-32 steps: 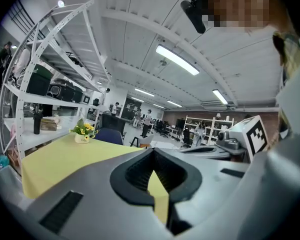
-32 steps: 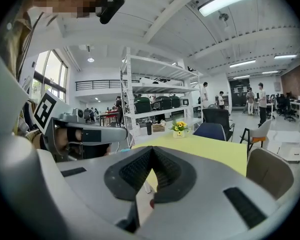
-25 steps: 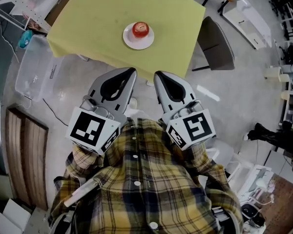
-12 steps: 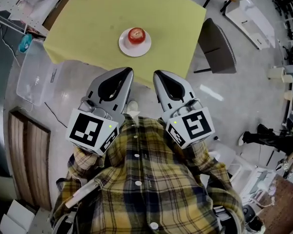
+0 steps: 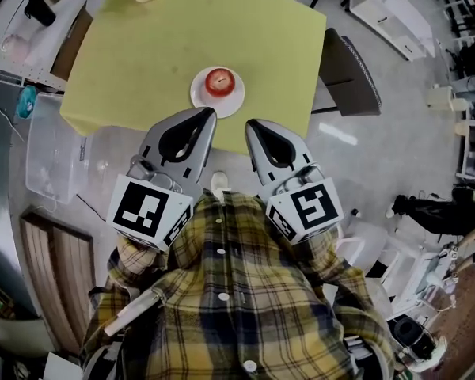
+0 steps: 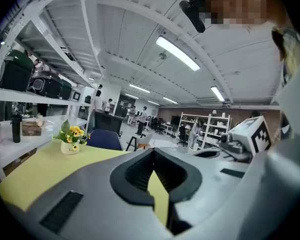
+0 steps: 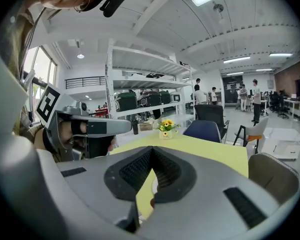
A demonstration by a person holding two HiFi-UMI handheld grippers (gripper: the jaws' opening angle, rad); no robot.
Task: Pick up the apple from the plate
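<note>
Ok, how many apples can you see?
1. The apple sits on the white plate, near the front edge of the yellow table. No other apple shows, though part of the table's front edge is hidden.

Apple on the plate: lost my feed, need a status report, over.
Left gripper shut, empty. Right gripper shut, empty. Apple on plate, untouched. Nothing between them.

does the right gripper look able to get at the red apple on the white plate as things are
Probably yes. Nothing stands between the right gripper and the red apple, which sits uncovered on the white plate near the near edge of the yellow table. Its jaws are together and must open first.
</note>
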